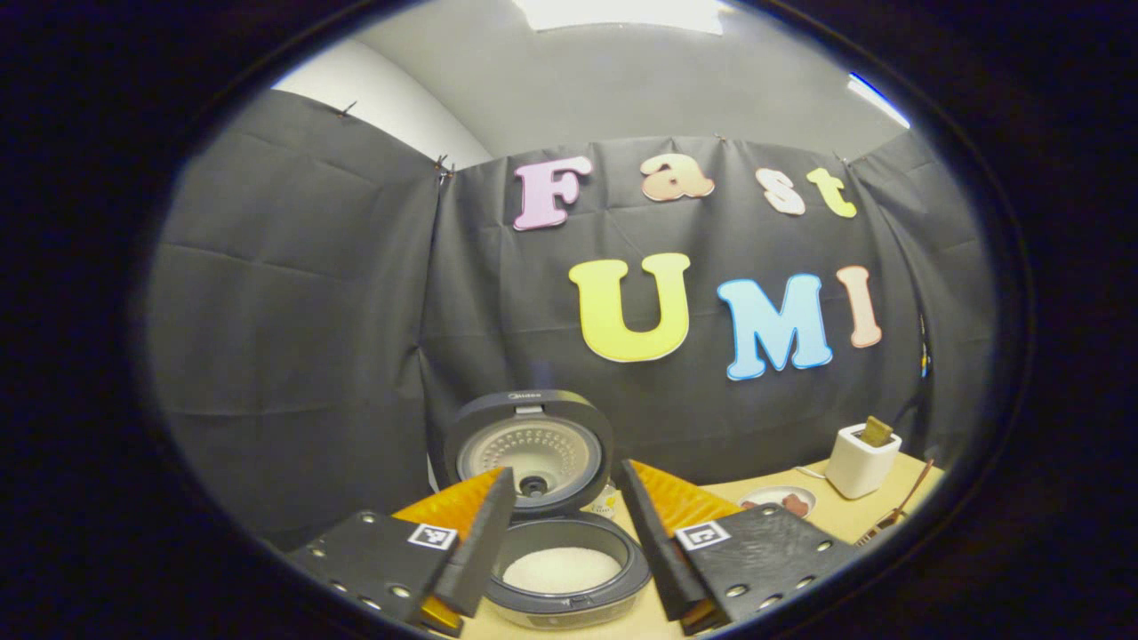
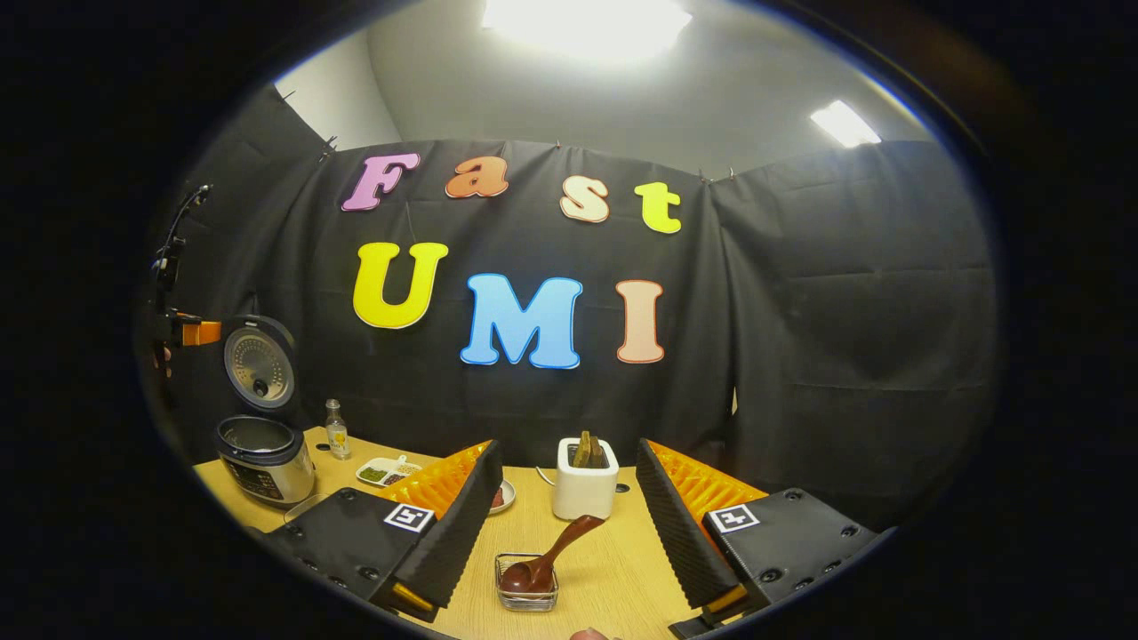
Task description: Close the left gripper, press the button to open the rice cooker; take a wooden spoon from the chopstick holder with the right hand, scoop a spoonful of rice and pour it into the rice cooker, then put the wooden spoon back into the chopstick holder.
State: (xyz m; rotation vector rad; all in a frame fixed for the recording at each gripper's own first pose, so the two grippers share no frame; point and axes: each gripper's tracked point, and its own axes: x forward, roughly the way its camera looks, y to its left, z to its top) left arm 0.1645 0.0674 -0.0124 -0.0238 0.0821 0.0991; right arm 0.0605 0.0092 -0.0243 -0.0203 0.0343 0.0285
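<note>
Wooden tabletop (image 2: pixel 613 569) carries the wooden spoon (image 2: pixel 547 556) between the released right tongs (image 2: pixel 564 511); left tongs (image 1: pixel 569 516) released over the open rice cooker (image 1: pixel 564 569).

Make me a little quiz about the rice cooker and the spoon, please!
1. True or false: the rice cooker has its lid shut.
2. Where does the bowl of the wooden spoon rest? A) in the white chopstick holder B) in the small clear dish C) in the rice cooker
3. Fill in: the fingers of the right gripper are ____, with nothing between them.

Key:
1. False. The lid stands up, and white rice shows inside in the left gripper view.
2. B.
3. Open.
</note>
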